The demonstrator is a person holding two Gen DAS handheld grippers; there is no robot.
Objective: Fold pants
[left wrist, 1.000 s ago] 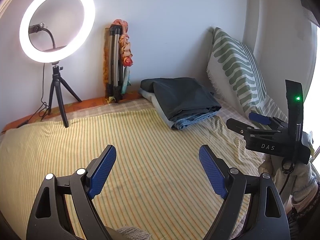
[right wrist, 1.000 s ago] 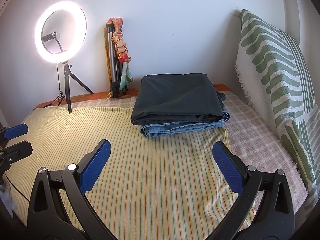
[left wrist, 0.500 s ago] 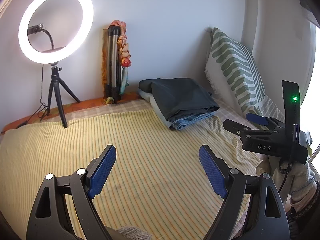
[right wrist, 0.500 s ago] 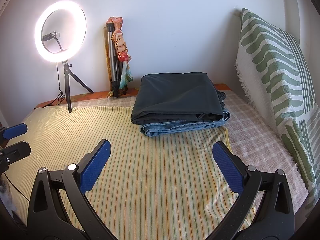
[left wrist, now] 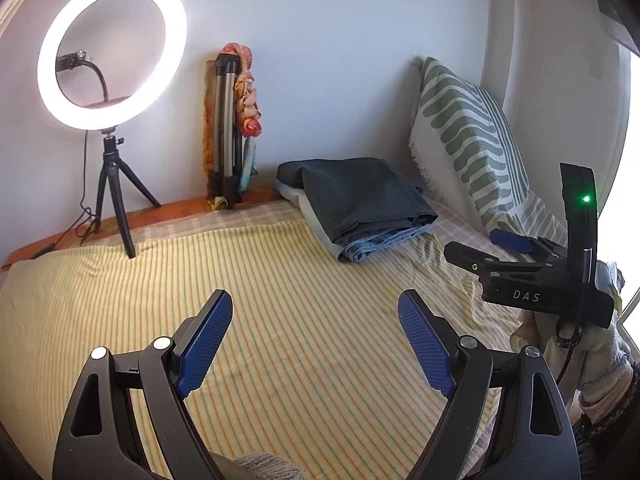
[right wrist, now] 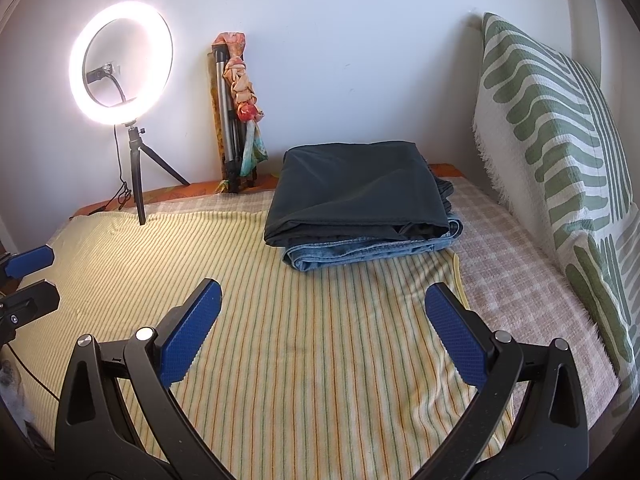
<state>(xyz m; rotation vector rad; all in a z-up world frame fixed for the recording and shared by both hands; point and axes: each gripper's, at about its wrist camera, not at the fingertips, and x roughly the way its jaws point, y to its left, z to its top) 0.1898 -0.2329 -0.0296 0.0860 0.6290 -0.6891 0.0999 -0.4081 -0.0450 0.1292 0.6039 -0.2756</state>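
Observation:
Folded dark grey pants (right wrist: 360,188) lie on top of folded blue jeans (right wrist: 372,250) at the far side of the bed; the stack also shows in the left wrist view (left wrist: 360,200). My left gripper (left wrist: 316,340) is open and empty above the yellow striped blanket (left wrist: 280,304), well short of the stack. My right gripper (right wrist: 324,332) is open and empty above the same blanket (right wrist: 304,360), in front of the stack. The right gripper's body shows at the right of the left wrist view (left wrist: 532,276); the left gripper's fingertips (right wrist: 30,260) show at the left edge of the right wrist view.
A lit ring light on a small tripod (right wrist: 122,68) stands at the back left. A folded tripod with a colourful scarf (right wrist: 236,112) leans on the wall. A green-patterned pillow (right wrist: 560,140) stands along the right side. A checked sheet (right wrist: 512,264) lies beside it.
Both views have shifted only slightly; the grippers stay open and the stack has not moved.

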